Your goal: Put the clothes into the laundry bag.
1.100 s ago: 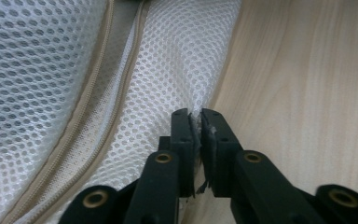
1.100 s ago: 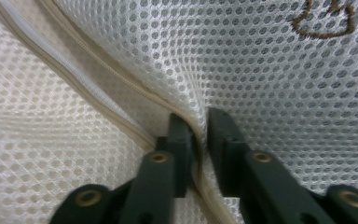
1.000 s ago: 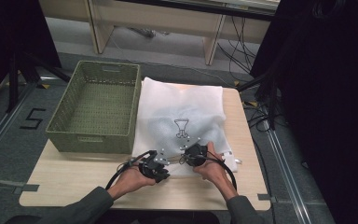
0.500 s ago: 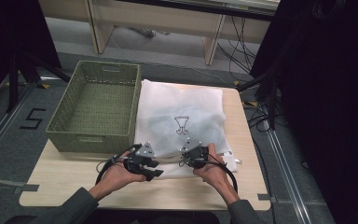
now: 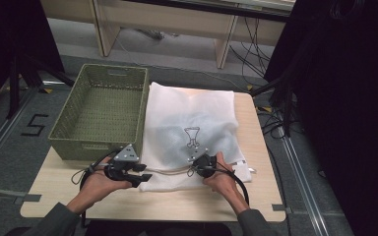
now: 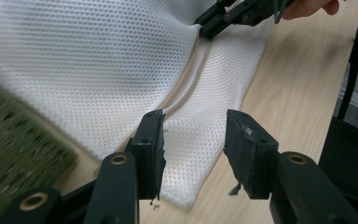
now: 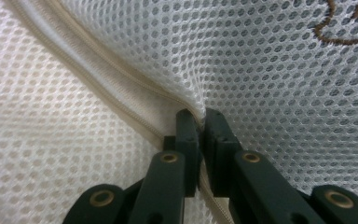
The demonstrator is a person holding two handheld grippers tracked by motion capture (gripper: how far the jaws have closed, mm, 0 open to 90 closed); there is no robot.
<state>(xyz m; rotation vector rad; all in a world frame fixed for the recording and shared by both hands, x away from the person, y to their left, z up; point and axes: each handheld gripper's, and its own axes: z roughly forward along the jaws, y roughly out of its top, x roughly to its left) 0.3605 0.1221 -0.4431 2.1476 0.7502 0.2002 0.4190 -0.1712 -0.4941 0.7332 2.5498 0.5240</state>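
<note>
A white mesh laundry bag (image 5: 192,123) lies flat on the wooden table (image 5: 177,201), with a dark embroidered mark (image 5: 191,135) at its middle and a beige zipper (image 6: 186,86) along its near edge. My right gripper (image 7: 200,116) is shut on the mesh beside the zipper, pinching up a fold; it shows in the high view (image 5: 197,164) at the bag's near edge. My left gripper (image 6: 193,140) stands open over the bag's near left corner, a little above the cloth, with nothing between its jaws; the high view has it (image 5: 142,172) at the bag's left.
A green woven basket (image 5: 98,142), with nothing in it, stands on the table's left side against the bag. Bare table runs along the front edge. Black drapes and cables border the right.
My left gripper has let go of the zipper area and drawn back to the left, its jaws now open. The right gripper has stayed shut on the bag.
</note>
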